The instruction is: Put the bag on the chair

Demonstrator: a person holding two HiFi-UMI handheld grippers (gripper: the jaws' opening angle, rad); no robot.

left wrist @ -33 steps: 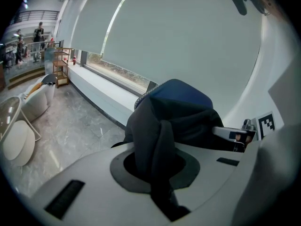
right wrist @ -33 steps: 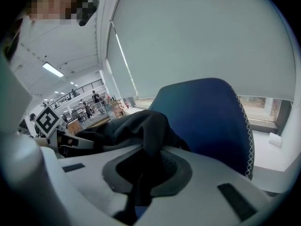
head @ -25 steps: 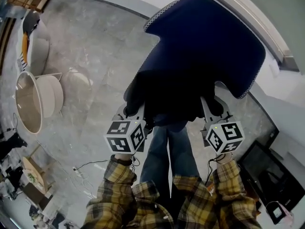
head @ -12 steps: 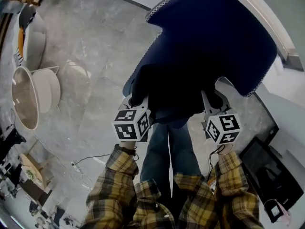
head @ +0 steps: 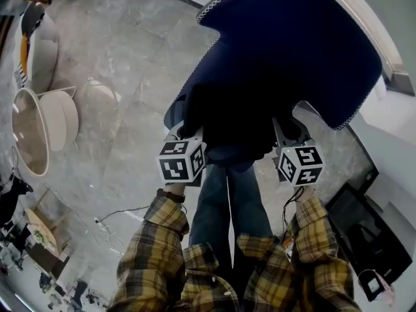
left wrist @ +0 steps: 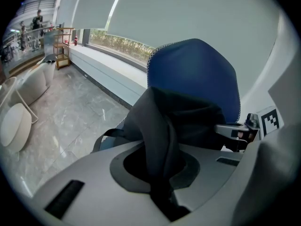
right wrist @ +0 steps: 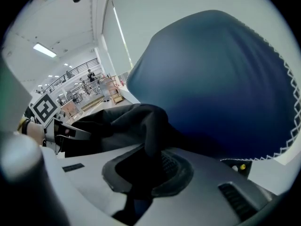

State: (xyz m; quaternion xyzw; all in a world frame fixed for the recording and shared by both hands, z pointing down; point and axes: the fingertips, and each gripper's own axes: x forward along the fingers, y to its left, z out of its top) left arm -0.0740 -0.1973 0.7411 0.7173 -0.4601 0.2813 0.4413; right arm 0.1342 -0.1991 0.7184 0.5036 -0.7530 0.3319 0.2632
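My left claw (head: 186,135) and right claw (head: 287,134): pale grey shells, black-and-white marker cubes (head: 182,162). Yellow-black plaid sleeves (head: 156,252), blue jeans (head: 227,207), thin dark cable (head: 285,221) at the right cuff.

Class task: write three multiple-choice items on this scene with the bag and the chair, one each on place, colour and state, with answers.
1. Where is the bag? A flat on the floor; B held up before the chair; C on the round table.
2. The chair is: A red; B white; C blue.
3. The left hand-held gripper is: A shut on the bag; B open, empty; C out of view.
Answers: B, it hangs against the chair in the head view; C, its shell is navy; A, fabric is pinched between its jaws.
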